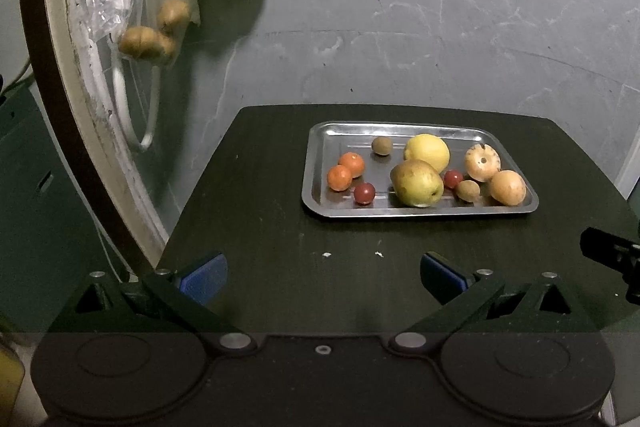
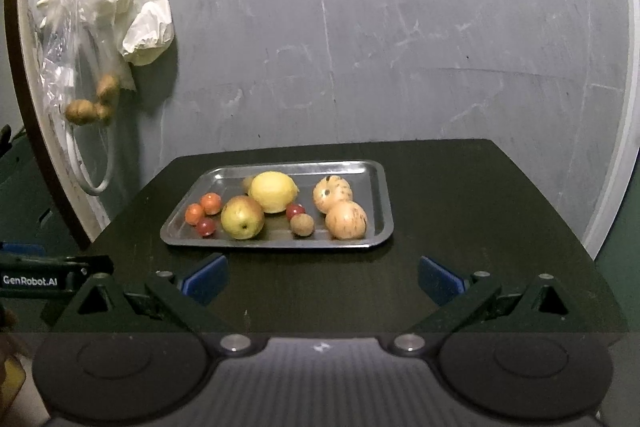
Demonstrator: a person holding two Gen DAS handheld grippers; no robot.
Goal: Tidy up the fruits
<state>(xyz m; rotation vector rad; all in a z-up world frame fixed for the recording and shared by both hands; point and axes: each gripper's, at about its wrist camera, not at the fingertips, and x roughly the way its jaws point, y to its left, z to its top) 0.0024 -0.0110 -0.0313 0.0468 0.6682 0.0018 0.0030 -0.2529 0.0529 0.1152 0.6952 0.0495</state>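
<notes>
Both hand-held grippers hover over the near edge of the dark bench (image 1: 280, 227), empty: the left hand-held gripper (image 1: 323, 273) and the right hand-held gripper (image 2: 322, 274) each have their blue pads spread wide. Farther back, toward the far edge, sits one steel tray (image 2: 382, 195) holding ten fruits: two small oranges (image 1: 346, 171), two red cherry tomatoes (image 1: 364, 193), one green-yellow apple (image 2: 242, 223), one lemon (image 2: 273, 191), two brown longans (image 1: 468, 190) and two pale striped apples (image 2: 346, 220).

Fruits (image 2: 276, 211) fill steel tray (image 2: 380, 195).
</notes>
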